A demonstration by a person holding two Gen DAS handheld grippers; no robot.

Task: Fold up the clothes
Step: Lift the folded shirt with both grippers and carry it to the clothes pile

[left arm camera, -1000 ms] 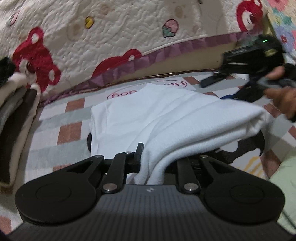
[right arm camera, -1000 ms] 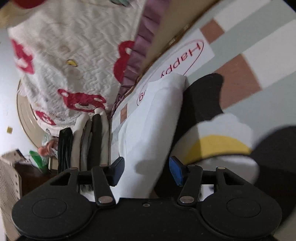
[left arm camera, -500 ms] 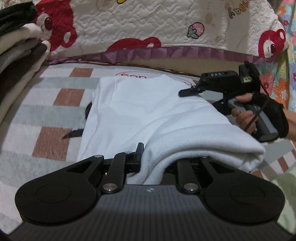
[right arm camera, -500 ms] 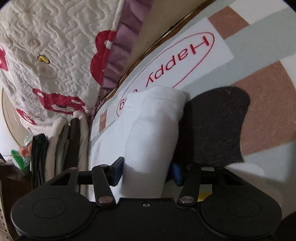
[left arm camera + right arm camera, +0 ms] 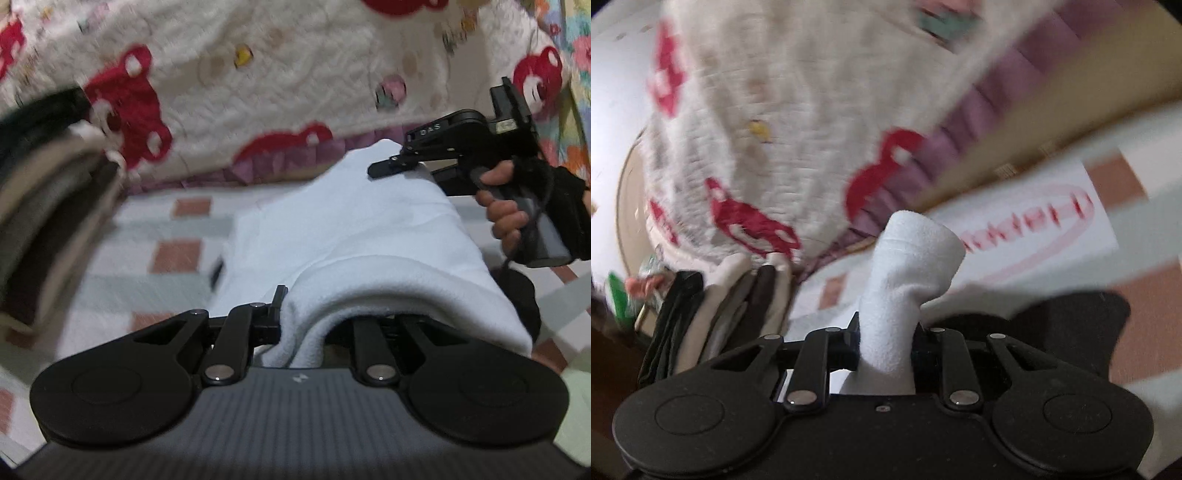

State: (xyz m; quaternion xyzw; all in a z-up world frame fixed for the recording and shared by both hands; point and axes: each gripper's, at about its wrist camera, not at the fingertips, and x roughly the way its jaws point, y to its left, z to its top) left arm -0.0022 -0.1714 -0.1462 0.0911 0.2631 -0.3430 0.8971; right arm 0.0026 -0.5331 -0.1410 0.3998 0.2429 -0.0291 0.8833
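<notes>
A white fleece garment (image 5: pixel 351 236) is folded and held up between both grippers above the patterned mat. My left gripper (image 5: pixel 306 325) is shut on its near edge; the cloth drapes over the right finger. My right gripper (image 5: pixel 886 339) is shut on the far end, where a bunched fold of the white garment (image 5: pixel 905 273) sticks up between the jaws. The right gripper also shows in the left wrist view (image 5: pixel 399 162), held in a gloved hand at the garment's far right corner.
A stack of folded clothes (image 5: pixel 48 206) lies at the left; it also shows in the right wrist view (image 5: pixel 713 314). A quilted bear-print bedspread (image 5: pixel 258 74) hangs behind. The checked play mat (image 5: pixel 147 258) lies below, with a "Happy" oval print (image 5: pixel 1034 225).
My right gripper has closed on the far end of the garment and lifted it. The garment has risen off the mat and both views have swung toward the bed.
</notes>
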